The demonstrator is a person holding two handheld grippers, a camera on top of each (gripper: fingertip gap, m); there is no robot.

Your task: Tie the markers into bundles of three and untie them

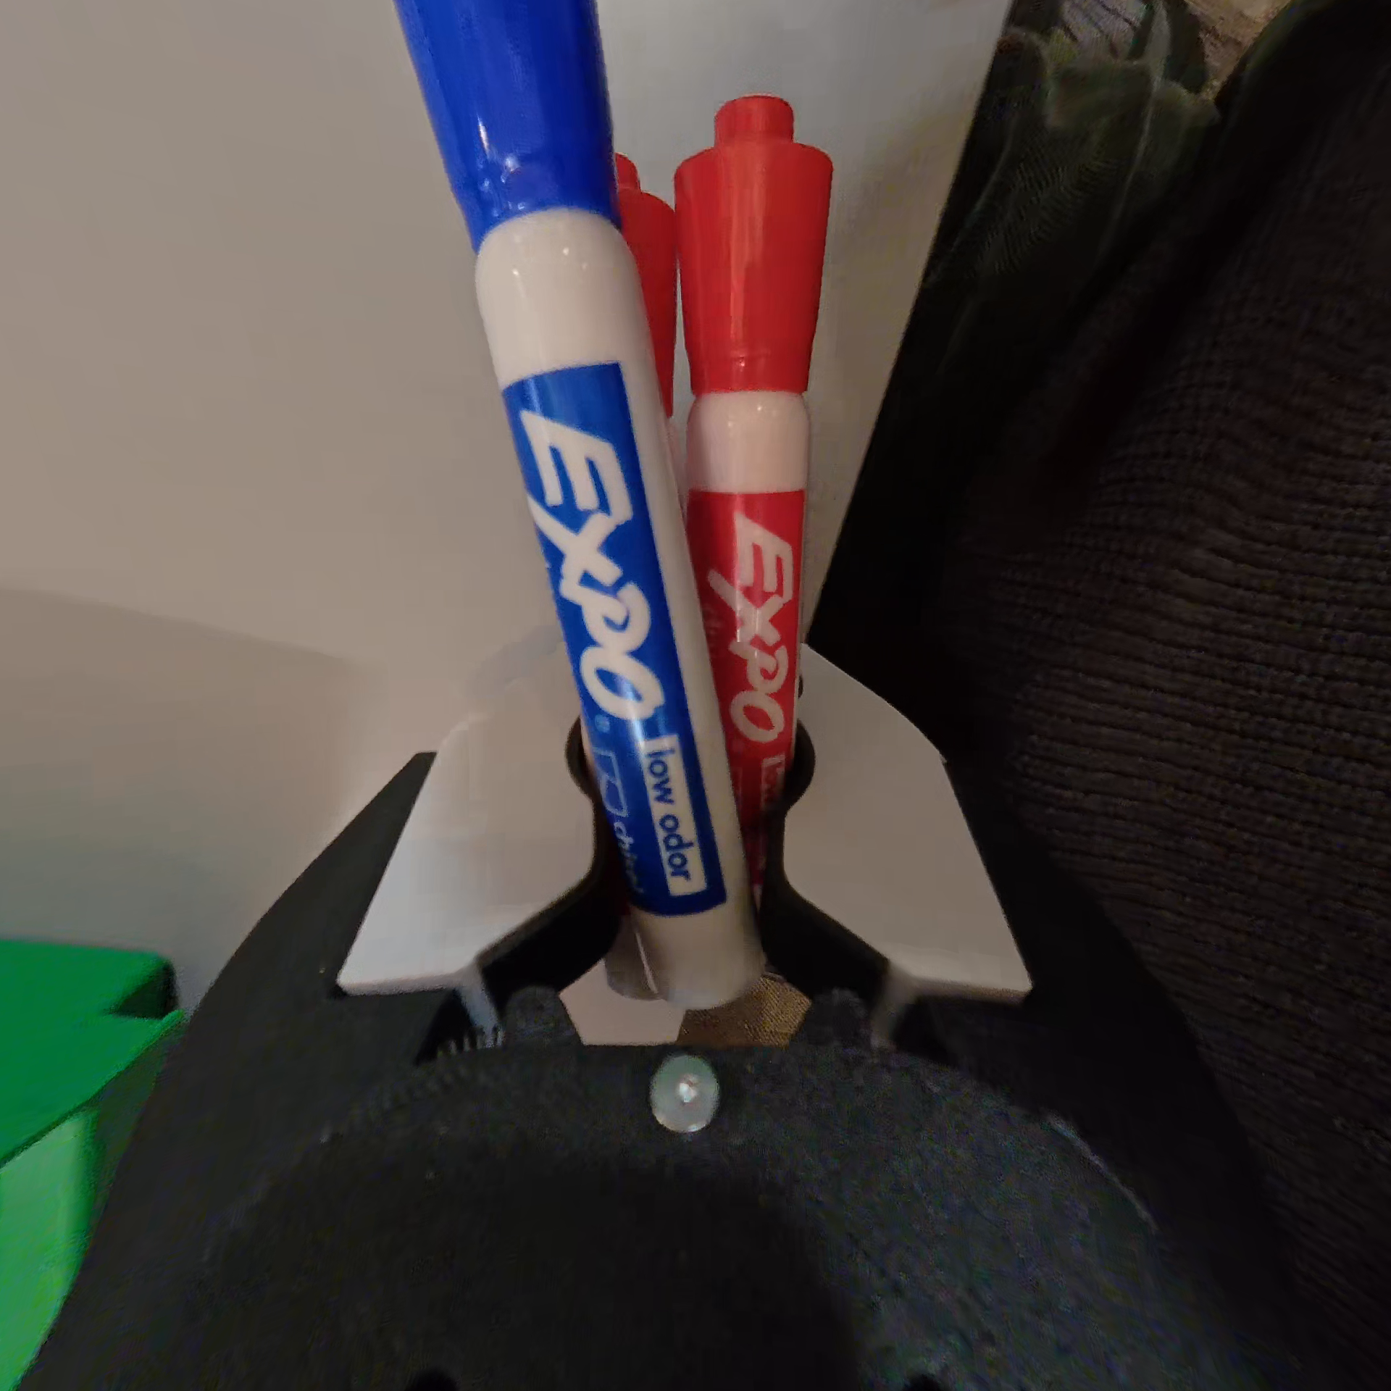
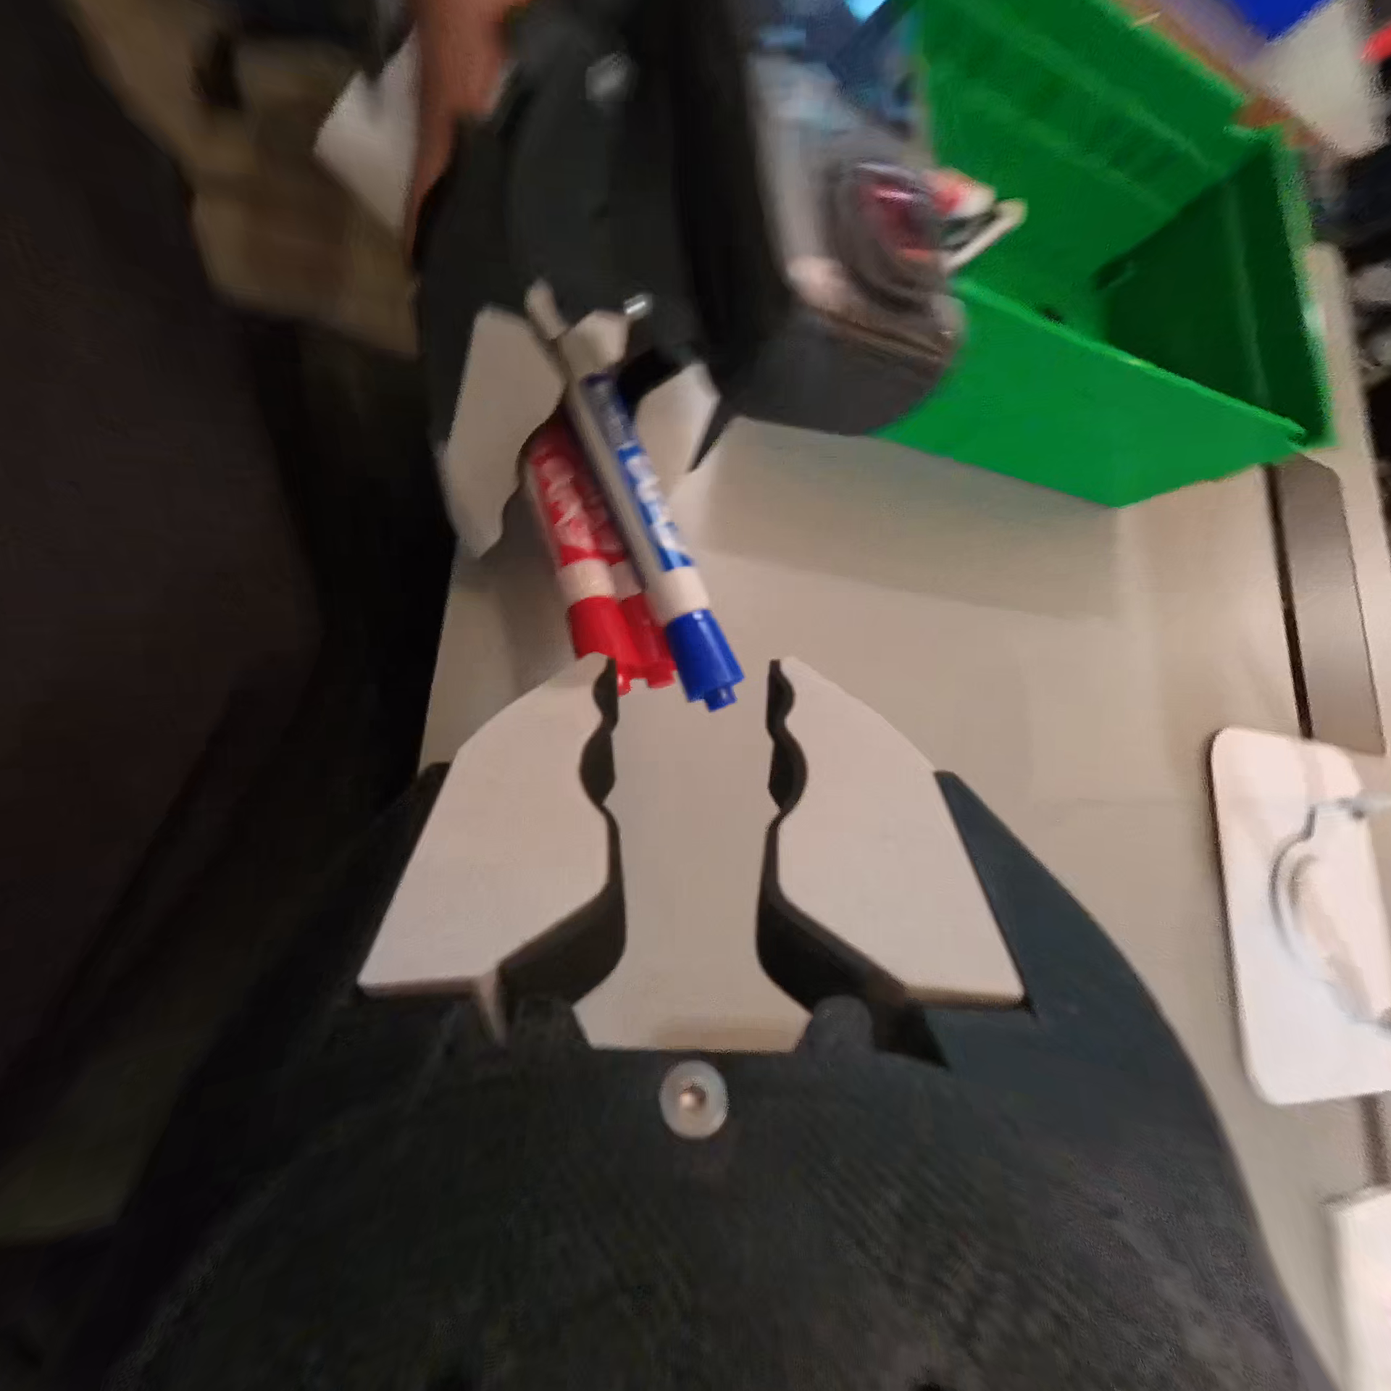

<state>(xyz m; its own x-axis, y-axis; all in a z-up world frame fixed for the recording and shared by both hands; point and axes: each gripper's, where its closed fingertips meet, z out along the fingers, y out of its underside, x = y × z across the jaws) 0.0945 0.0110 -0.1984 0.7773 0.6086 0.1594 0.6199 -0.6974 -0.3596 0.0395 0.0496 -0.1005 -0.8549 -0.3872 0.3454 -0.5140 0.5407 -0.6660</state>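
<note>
In the left wrist view, the left gripper is clenched on a bundle of three markers. Its body is black, grainy plastic with one small silver screw at the centre, and its two fingers are flat, pale grey plates with scalloped inner edges. The blue marker lies on top: a smooth white barrel with a blue label and a glossy blue cap, its blunt end resting deep between the fingers. Beside it is a red marker of the same round shape, with a red label and a stepped red cap. A second red marker shows only as a cap behind the blue one. Beyond them lies a smooth white table; a green plastic bin sits at the lower left, and dark knitted fabric fills the right side.

In the right wrist view, the right gripper is released, its two grey fingers apart with bare table between them. Just past its tips are the marker caps, the blue marker nearest the gap and the two red ones at the left finger's tip; whether they touch it cannot be told. Farther off, the left gripper holds their barrels, blurred. Behind is the green bin, angular and open-topped. At the right lies a flat white plate with rounded corners.
</note>
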